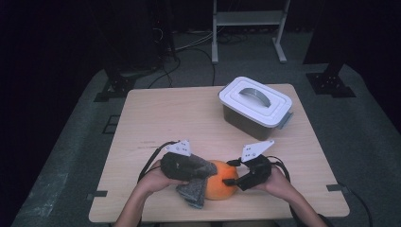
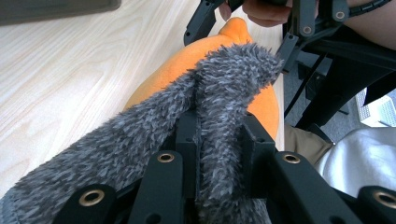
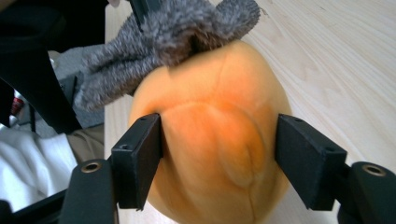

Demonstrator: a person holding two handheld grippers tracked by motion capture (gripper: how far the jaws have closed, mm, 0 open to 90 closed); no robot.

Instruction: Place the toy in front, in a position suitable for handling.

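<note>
Near the front edge of the light wooden table, roughly at its middle, lies a round orange pumpkin-shaped soft ball, and both hand-held tools meet at it. The left gripper comes in from the left, and its jaws are clenched on a fold of shaggy grey cloth; in the left gripper view the fuzzy fabric is pinched tightly between the two black jaws and drapes forward over the top of the orange ball. In the high view the cloth covers the ball's left side and hangs down to the table on the near side. The right gripper comes in from the right with its tips at the ball's right flank. In the right gripper view the ball sits between the two black pads, which stand wide: the one on the left of that view touches or almost touches its skin, while the one on the right stands clear of it with a gap, so the tool is released, not gripping. The grey cloth shows in that view lying over the far part of the ball. Well apart, at the far right of the table, stands a white plastic box with a lid and curved handle, closed and untouched. Beyond the table are a grey carpeted floor and the legs of a white metal rack.
</note>
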